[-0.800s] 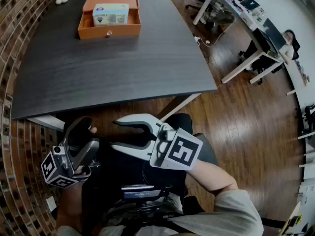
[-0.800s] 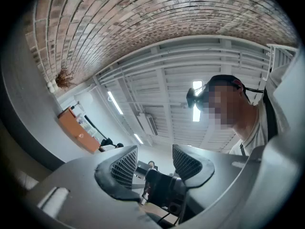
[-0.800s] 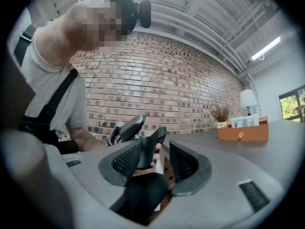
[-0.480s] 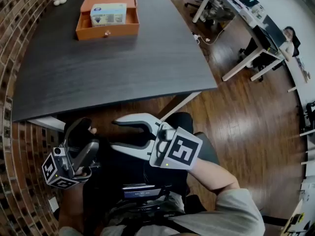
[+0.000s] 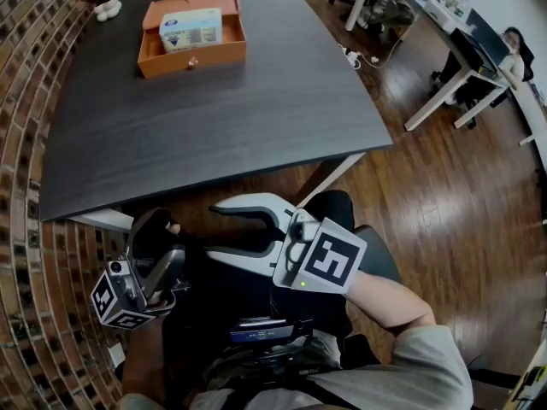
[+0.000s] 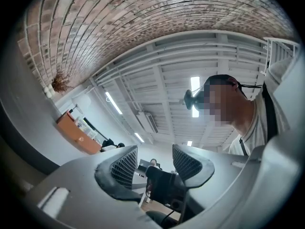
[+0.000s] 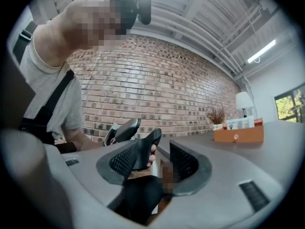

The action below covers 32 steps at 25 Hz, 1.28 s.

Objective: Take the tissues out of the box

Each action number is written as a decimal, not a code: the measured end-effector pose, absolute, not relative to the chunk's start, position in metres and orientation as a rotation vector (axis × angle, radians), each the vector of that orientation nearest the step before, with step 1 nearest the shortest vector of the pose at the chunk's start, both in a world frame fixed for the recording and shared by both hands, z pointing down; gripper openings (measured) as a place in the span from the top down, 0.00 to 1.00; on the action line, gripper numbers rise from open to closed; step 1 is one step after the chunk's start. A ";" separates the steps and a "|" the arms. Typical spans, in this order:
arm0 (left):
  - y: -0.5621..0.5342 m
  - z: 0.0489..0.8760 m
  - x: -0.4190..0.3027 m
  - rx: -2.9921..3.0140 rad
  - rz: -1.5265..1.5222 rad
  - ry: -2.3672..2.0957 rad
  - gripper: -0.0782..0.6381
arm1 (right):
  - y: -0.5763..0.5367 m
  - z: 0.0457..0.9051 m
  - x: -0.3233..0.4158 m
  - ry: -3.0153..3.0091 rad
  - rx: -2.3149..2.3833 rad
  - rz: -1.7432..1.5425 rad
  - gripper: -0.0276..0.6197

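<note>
A pale blue tissue pack (image 5: pixel 191 29) lies in an open orange box (image 5: pixel 192 58) at the far end of the dark table (image 5: pixel 214 135). Both grippers are held low over the person's lap, in front of the table's near edge and far from the box. My left gripper (image 5: pixel 162 233) points up, and its jaws (image 6: pixel 155 161) stand slightly apart with nothing between them. My right gripper (image 5: pixel 224 231) points left toward it, its white jaws also a little apart and empty (image 7: pixel 159 159). The right gripper view shows the box (image 7: pixel 238 135) far off to the right.
A brick wall (image 5: pixel 34 75) runs along the table's left side. A small white pot with a dried plant (image 5: pixel 104 2) stands at the far left corner. Wooden floor (image 5: pixel 444 203) and office desks with seated people (image 5: pixel 479 58) lie to the right.
The head view has shifted slightly, so the table and the grippers sit a little lower in the frame. Both grippers stay in the lap, jaws unchanged.
</note>
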<state>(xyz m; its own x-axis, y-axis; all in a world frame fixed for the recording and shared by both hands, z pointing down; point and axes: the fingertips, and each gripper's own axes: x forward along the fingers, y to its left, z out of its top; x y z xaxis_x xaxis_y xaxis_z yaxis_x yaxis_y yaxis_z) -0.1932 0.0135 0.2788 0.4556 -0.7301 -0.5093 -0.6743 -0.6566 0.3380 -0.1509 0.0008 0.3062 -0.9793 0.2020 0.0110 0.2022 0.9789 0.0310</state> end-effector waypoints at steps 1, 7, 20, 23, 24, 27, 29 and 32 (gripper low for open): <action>0.014 0.279 -0.193 2.608 -0.974 -1.264 0.59 | -0.001 0.306 -0.151 -3.119 -0.301 -0.044 0.60; 0.011 0.278 -0.192 2.650 -0.909 -1.287 0.59 | -0.001 0.305 -0.155 -3.133 -0.271 -0.051 0.59; -0.040 0.248 -0.206 2.880 -0.356 -1.547 0.59 | -0.008 0.298 -0.152 -3.172 -0.240 -0.082 0.48; -0.073 0.232 -0.219 2.949 -0.034 -1.693 0.55 | -0.011 0.297 -0.151 -3.179 -0.241 -0.064 0.48; -0.084 0.226 -0.223 2.965 0.037 -1.716 0.54 | -0.012 0.297 -0.151 -3.181 -0.241 -0.058 0.49; -0.119 0.213 -0.233 2.977 0.204 -1.748 0.47 | -0.015 0.297 -0.151 -3.183 -0.238 -0.045 0.49; -0.144 0.212 -0.240 2.971 0.363 -1.770 0.40 | -0.016 0.297 -0.151 -3.183 -0.237 -0.036 0.49; -0.185 0.216 -0.255 2.930 0.604 -1.784 0.32 | -0.019 0.298 -0.150 -3.180 -0.231 -0.028 0.49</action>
